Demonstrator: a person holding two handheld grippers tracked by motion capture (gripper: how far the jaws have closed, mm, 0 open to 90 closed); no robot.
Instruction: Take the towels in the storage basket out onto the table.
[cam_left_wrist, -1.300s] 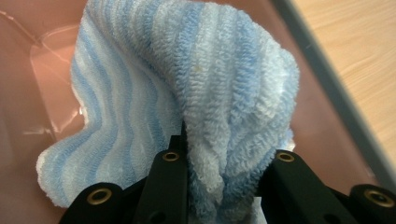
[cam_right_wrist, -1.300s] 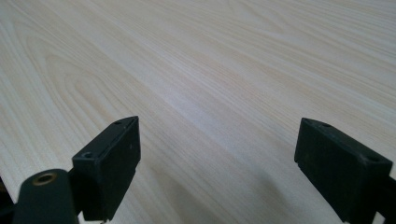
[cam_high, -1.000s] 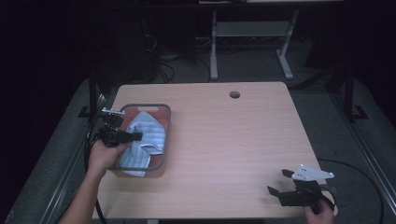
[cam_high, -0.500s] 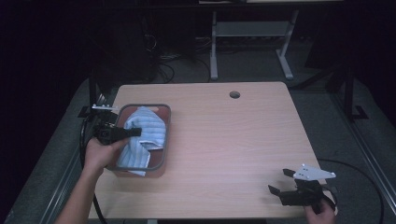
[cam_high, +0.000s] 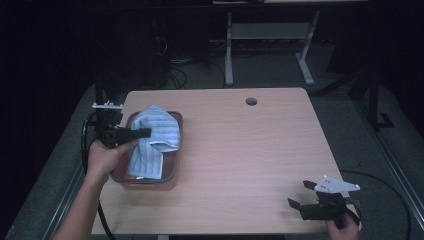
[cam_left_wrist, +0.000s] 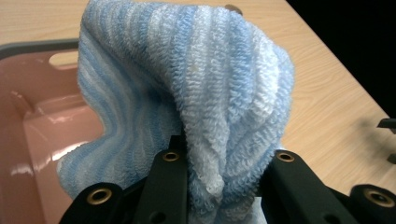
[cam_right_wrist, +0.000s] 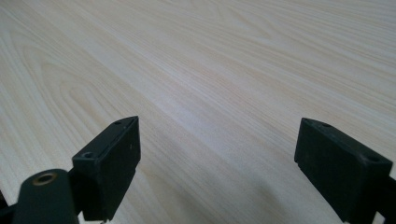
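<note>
A blue-and-white striped towel (cam_high: 156, 134) hangs bunched above a pink bin with a grey rim (cam_high: 150, 179) at the table's left side. My left gripper (cam_high: 144, 133) is shut on a fold of the towel, with the lower part of the cloth still trailing into the bin. In the left gripper view the towel (cam_left_wrist: 201, 79) bulges up between the two black jaws of my left gripper (cam_left_wrist: 223, 179), with the bin's pink wall (cam_left_wrist: 28, 98) at the left. My right gripper (cam_high: 300, 196) stands open near the table's front right corner. Bare wood lies between the jaws of my right gripper (cam_right_wrist: 224, 140).
The wooden table (cam_high: 250, 150) has a round cable hole (cam_high: 251, 101) near its far edge. A white desk frame (cam_high: 265, 35) and cables lie on the dark floor behind. A cable (cam_high: 385, 180) trails from the right gripper off the table's right side.
The left gripper has risen a little and drawn back toward the far left, pulling the towel up out of the bin. The right gripper has hardly moved.
</note>
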